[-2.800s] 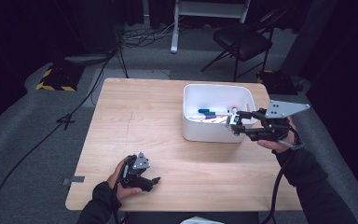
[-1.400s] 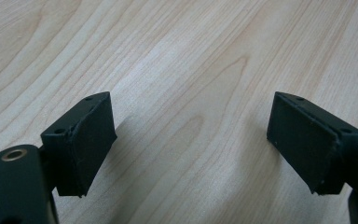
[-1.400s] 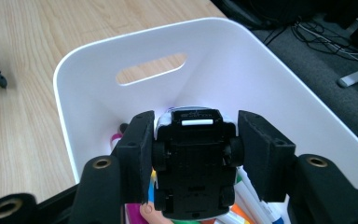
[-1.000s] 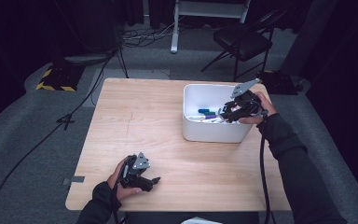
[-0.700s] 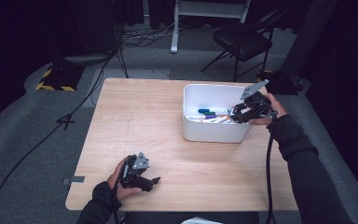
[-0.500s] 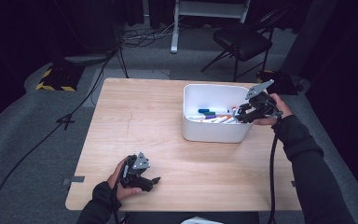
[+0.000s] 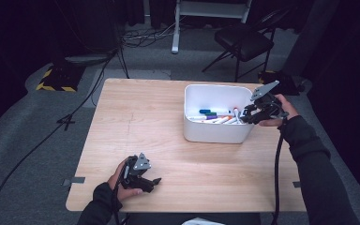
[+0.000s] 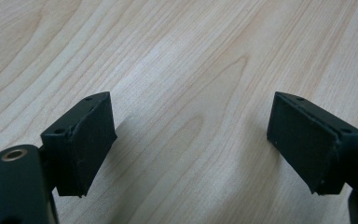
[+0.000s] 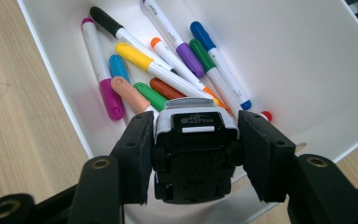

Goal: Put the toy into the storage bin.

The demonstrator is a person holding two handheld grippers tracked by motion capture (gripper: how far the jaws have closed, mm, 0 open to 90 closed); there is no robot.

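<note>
Over at the right edge of the table (image 7: 168, 117), the right hand (image 7: 274, 110) reaches in from the side, its sleeved forearm running back toward the lower right corner of the high view. The right gripper (image 9: 193, 154) sits at the rim of the white bin (image 7: 215, 133), tilted down into it, with the grey plate on its top raised. Its jaws are clamped on a black stamp-like block (image 9: 193, 154) with a white upper edge and a small label, one pad pressed to each of its sides; the block hangs just above the bin's near wall.

Inside the bin lie loose markers (image 9: 168, 70), crossing one another on the floor: caps in purple, green, blue, yellow, orange, magenta, light blue, brown, salmon and black can be told apart.

Near the front left of the table, the left hand (image 7: 122, 180) rests low on the wood, holding the left gripper (image 8: 191, 144) close to the surface. Its jaws stand partly apart with only bare wood between the pads.
</note>
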